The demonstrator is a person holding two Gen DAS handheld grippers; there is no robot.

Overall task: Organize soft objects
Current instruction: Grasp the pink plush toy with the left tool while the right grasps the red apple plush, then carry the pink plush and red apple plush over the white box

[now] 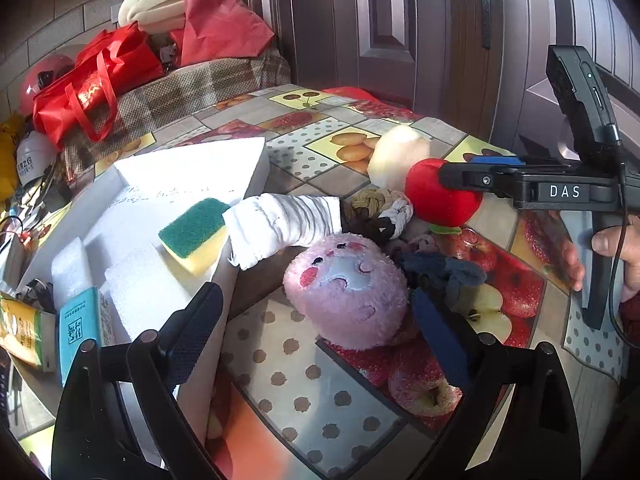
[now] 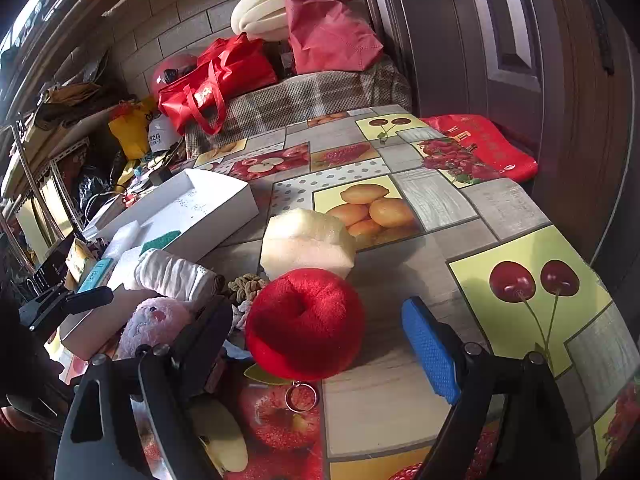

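A pink plush toy (image 1: 346,290) lies on the table between the fingers of my open left gripper (image 1: 316,332), untouched. My right gripper (image 2: 320,344) is open around a red plush apple (image 2: 306,324) with a key ring; it also shows in the left wrist view (image 1: 442,196). A cream foam block (image 2: 306,242) sits behind the apple. A rolled white cloth (image 1: 280,226) and braided rope toys (image 1: 380,212) lie between them. A dark blue cloth (image 1: 444,274) lies right of the pink toy. A green-yellow sponge (image 1: 196,234) rests in the white box (image 1: 192,168).
The white box at left also holds white foam pieces (image 1: 136,280) and a teal carton (image 1: 80,326). Red bags (image 1: 96,84) and clutter sit behind the table on a checked cover. A red cushion (image 2: 484,146) lies at the table's far right edge by the door.
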